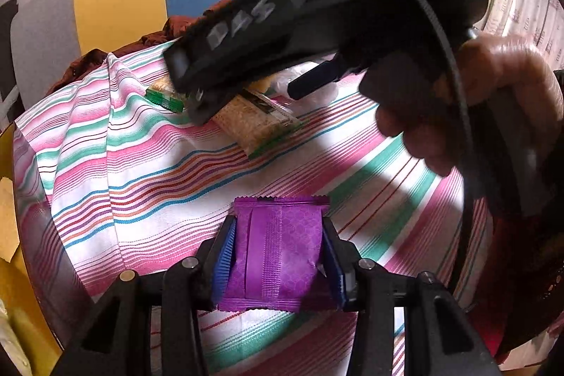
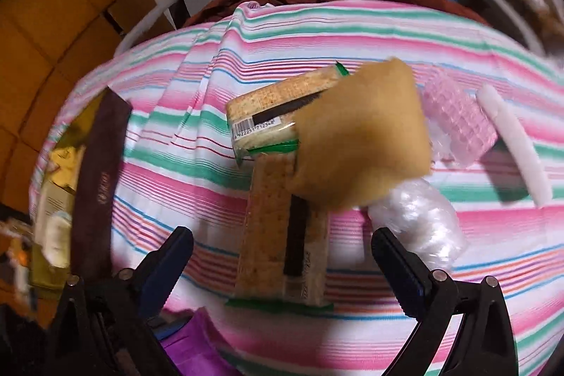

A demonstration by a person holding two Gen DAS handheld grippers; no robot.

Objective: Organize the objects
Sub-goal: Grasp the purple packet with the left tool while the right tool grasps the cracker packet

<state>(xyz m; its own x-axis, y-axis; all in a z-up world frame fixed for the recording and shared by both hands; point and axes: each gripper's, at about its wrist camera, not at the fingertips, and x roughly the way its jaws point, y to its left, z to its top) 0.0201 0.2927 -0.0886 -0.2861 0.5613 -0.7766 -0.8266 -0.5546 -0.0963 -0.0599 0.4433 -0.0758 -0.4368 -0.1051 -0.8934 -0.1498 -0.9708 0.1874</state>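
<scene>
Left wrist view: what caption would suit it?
Left gripper clamps a purple packet above the striped cloth.

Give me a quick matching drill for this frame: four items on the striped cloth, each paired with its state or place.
Items:
1. purple packet
2. near cracker pack
3. tan sponge
4. white comb

States:
A. lies on top of the cracker packs
B. clamped between the left tongs
C. far right, beside the pink piece
D. between the open right tongs, not gripped

Pairs: 1-B, 2-D, 3-A, 4-C
</scene>
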